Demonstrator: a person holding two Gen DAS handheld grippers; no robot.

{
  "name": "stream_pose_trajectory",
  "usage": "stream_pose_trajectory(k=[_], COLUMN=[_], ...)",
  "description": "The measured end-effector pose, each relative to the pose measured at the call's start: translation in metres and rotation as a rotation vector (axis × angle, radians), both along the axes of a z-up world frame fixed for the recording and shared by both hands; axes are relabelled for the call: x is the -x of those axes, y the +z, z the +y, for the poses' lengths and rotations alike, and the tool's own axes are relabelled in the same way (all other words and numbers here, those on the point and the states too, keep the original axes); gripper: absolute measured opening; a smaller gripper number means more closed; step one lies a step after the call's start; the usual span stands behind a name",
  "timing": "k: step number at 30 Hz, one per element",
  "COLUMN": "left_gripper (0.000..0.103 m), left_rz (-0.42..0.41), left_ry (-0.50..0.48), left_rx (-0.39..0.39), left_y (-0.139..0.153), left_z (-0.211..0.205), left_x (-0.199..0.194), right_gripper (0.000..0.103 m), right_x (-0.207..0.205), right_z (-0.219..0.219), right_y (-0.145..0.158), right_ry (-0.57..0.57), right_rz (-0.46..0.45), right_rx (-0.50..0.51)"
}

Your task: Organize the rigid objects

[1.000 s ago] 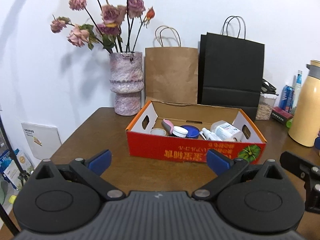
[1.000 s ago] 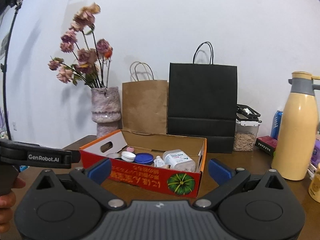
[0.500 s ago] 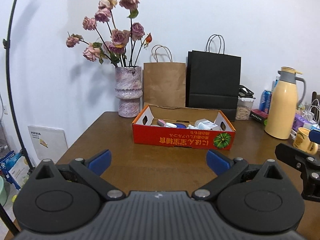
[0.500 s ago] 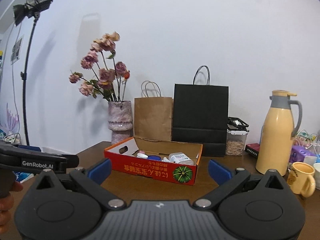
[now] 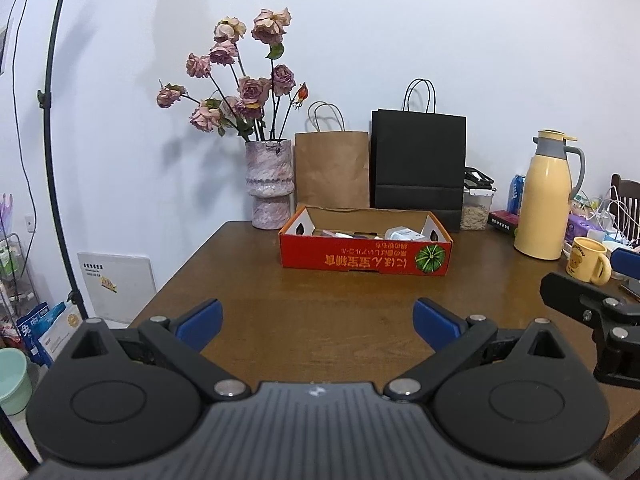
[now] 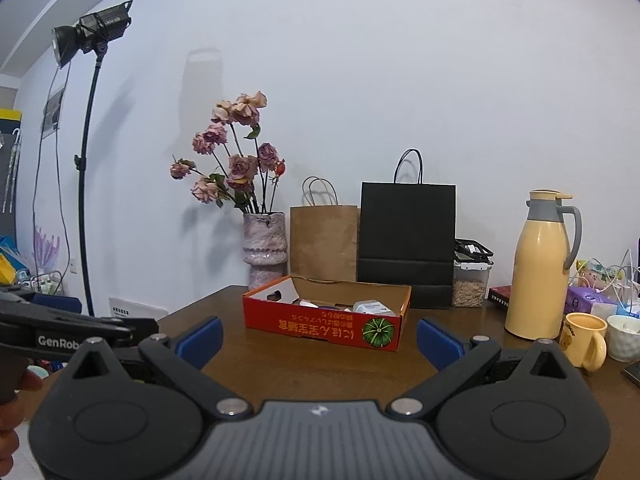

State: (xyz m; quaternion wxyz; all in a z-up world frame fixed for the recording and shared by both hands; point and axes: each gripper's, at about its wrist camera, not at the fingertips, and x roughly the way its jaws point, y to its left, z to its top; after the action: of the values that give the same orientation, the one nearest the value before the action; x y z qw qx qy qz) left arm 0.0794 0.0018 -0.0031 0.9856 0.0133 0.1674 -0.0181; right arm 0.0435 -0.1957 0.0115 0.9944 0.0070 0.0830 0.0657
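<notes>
Left gripper [image 5: 317,315] level, jaws spread wide, empty. Right gripper [image 6: 319,337] same, alongside; hand [image 6: 16,412] grips left handle.

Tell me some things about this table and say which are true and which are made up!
1. The red box sits on the wooden table. True.
2. The black bag stands left of the brown bag. False: it stands to the right of it.
3. Both tongs, left tongs and right tongs, are open and hold nothing. True.
4. The flowers lie flat on the table. False: they stand in a vase.
5. The yellow mug is inside the red box. False: it sits on the table near the tall jug.
</notes>
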Motion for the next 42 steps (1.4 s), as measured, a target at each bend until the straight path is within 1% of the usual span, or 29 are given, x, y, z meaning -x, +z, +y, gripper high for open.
stream_pose_trajectory(k=[3,7,42], left_gripper=[0.103,0.103,0.103], left_rz=[-0.002,-0.003,-0.005], left_ry=[-0.006,-0.001,-0.004], left_rx=[-0.004,-0.005,-0.004], left_y=[-0.0004,0.0007,0.0026], left_z=[-0.0002,0.0028,0.0033], left_x=[0.0079,0.0092,0.0104], right_gripper=[0.103,0.103,0.103], right_x=[0.0081,0.0125,0.0111], right_z=[0.0004,-0.002,-0.0017], right_y=[0.0011,0.002,-0.0005], right_ry=[-0.001,0.001,0.002], right_rz=[-0.009,-0.018,-0.008], right_rx=[-0.001,-0.01,-0.009])
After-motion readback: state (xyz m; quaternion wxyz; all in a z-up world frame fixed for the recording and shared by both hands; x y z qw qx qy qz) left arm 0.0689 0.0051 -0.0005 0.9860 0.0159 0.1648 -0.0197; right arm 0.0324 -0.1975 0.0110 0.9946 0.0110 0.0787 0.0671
